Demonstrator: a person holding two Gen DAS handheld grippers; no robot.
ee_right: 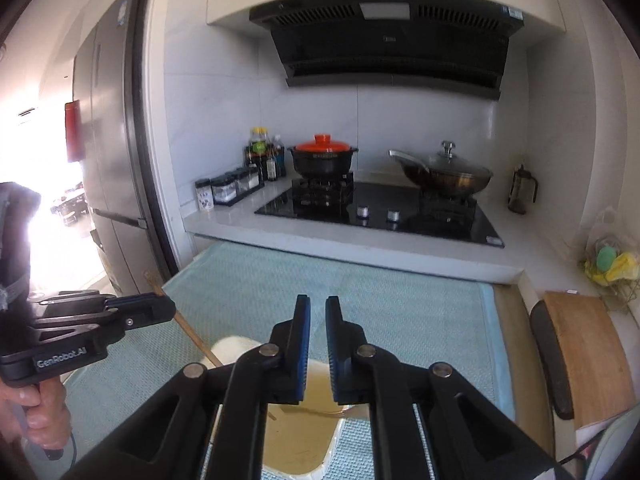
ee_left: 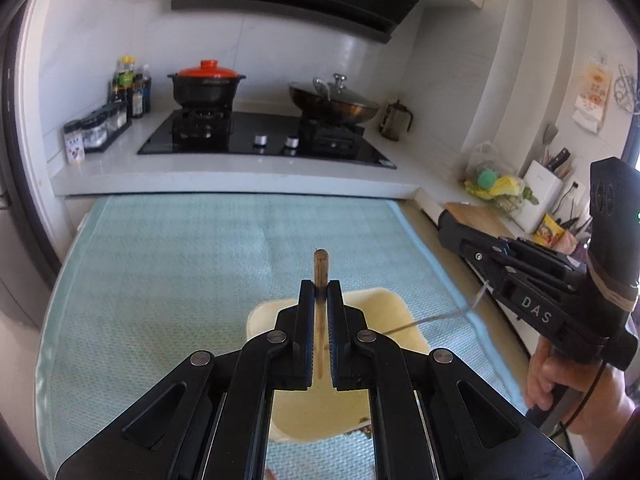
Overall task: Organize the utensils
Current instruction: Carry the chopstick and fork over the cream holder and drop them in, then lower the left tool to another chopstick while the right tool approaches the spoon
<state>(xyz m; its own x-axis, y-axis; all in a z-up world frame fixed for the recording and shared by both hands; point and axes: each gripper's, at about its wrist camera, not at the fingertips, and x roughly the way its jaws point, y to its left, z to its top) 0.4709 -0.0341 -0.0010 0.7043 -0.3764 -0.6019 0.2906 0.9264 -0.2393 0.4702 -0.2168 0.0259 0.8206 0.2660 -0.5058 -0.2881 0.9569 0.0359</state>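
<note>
Over the pale yellow tray (ee_left: 384, 300) on the light blue mat (ee_left: 180, 272), the left wrist view showed the left gripper (ee_left: 321, 292) clenched on a wooden utensil handle (ee_left: 321, 268), whose end projected beyond the fingertips. At the right edge, the right gripper (ee_left: 452, 228) carried a thin metal utensil (ee_left: 440, 316) hanging over the tray; its grip point was not visible

From the right wrist view, the right gripper (ee_right: 318, 312) had its jaws nearly together above the tray (ee_right: 236, 350). The left gripper (ee_right: 164, 308) held the wooden utensil (ee_right: 192, 332) slanted down toward the tray
</note>
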